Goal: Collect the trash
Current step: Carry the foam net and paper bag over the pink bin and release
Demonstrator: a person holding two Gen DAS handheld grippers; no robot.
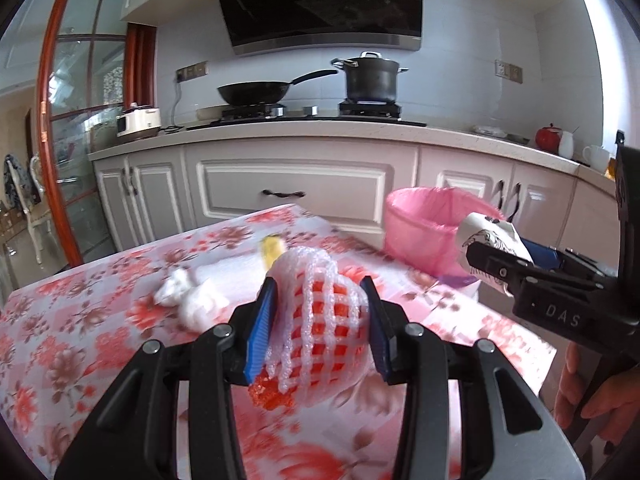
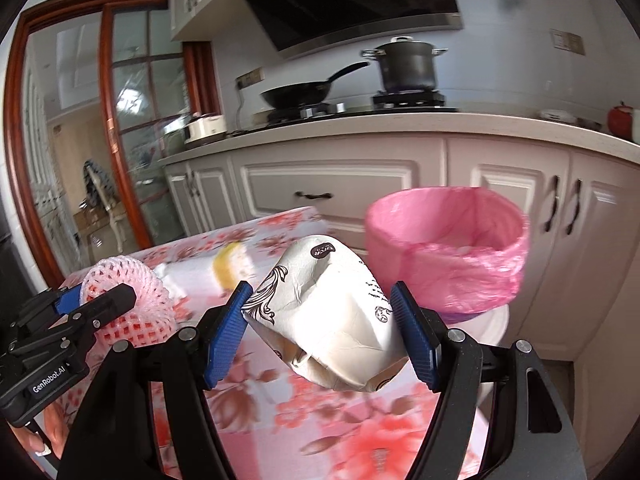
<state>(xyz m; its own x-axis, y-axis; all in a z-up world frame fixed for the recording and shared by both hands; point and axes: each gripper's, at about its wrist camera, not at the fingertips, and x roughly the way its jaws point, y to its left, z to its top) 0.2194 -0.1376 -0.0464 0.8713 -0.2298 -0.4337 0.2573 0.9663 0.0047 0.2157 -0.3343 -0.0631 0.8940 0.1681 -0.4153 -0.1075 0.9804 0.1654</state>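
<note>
My left gripper [image 1: 320,304] is shut on a white foam fruit net with red-orange inside [image 1: 316,316], held above the floral tablecloth [image 1: 80,320]. It also shows in the right wrist view [image 2: 132,300]. My right gripper [image 2: 320,316] is shut on a crumpled white paper box with black print [image 2: 332,316], held above the table's right side. The box also shows in the left wrist view [image 1: 492,236]. A bin with a pink bag [image 2: 448,252] stands just beyond the table's right edge, close to the box; it shows in the left wrist view too [image 1: 424,224].
Crumpled white tissue [image 1: 188,296] and a yellow scrap [image 1: 272,250] lie on the table. Behind are white kitchen cabinets [image 1: 296,184], a stove with a wok [image 1: 256,92] and a pot [image 1: 372,78]. A glass door with a wooden frame [image 1: 52,120] is at left.
</note>
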